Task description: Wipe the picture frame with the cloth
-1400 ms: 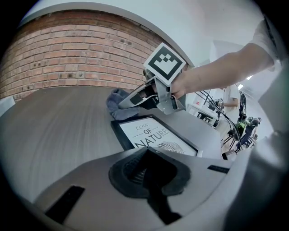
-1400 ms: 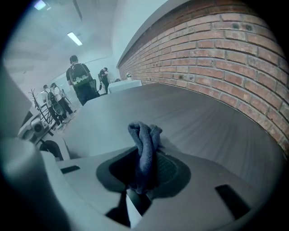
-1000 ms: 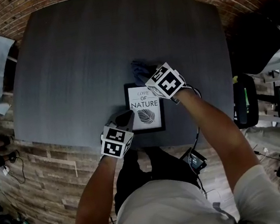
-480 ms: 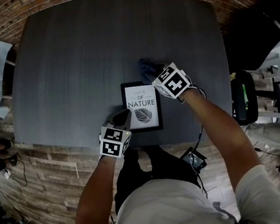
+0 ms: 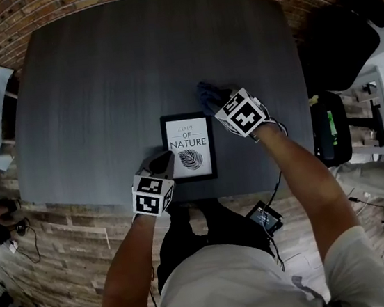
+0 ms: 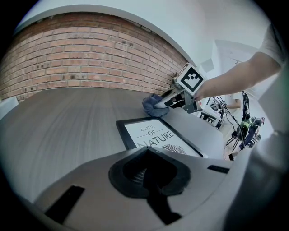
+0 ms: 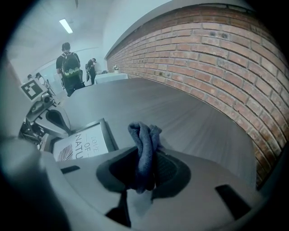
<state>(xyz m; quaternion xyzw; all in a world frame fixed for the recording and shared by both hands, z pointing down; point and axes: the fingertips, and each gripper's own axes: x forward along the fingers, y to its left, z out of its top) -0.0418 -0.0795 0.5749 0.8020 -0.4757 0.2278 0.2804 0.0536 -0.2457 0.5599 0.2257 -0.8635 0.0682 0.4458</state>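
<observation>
Jaws of both grippers sit low over the table (image 5: 131,66). Its picture frame (image 5: 188,146) lies flat, long axis running away from the person, left of the right gripper (image 7: 143,169), which pinches the bunched cloth (image 7: 144,140) just off the far right corner. The left gripper (image 6: 149,173), closed on nothing, rests at the near left corner.

**Brick and grey, workshop vibes**

Big dark grey table (image 5: 131,66) with a wood grain, pushed right up against a red brick wall (image 6: 90,54). Brownish stone-tile floor (image 5: 68,225) underneath. Black chair (image 5: 338,39) off to the right. White ceiling, one strip light (image 7: 66,25), couple of people (image 7: 70,67) standing way back.
</observation>
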